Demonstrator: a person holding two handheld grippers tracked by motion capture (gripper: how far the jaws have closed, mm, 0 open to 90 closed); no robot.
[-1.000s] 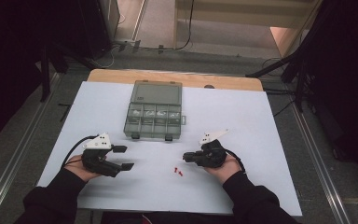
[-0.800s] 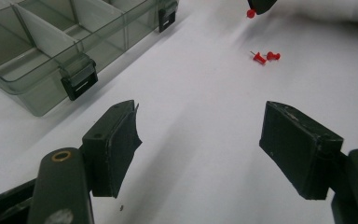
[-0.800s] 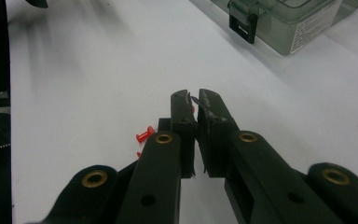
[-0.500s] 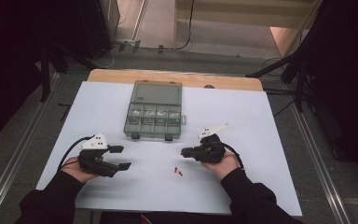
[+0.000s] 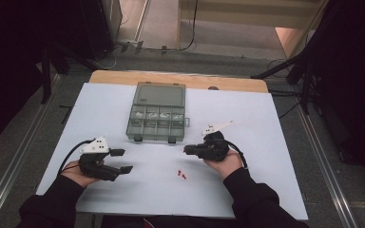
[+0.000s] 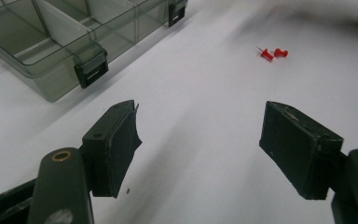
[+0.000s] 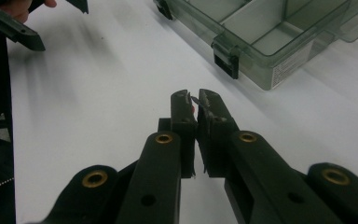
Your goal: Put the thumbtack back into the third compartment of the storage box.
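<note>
White table (image 5: pixel 266 142): right gripper (image 7: pixel 195 100) pinches a red pushpin (image 7: pixel 192 109); two pushpins (image 5: pixel 181 175) lie beside it.

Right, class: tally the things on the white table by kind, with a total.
Red push pins: 3 (2 loose, 1 seemingly pinched in the right gripper fingers)
Clear compartment box: 1
Grippers: 2 (left gripper, right gripper)
Total: 6

sleeves: dark, long, reaching to both wrists
left gripper (image 5: pixel 121 161): black body, grey three-cornered plate on top, black cable looping behind
right gripper (image 5: pixel 186 149): black, same grey plate, black cable
jaws: black flat blocks on arms with brass-coloured rivets
</note>
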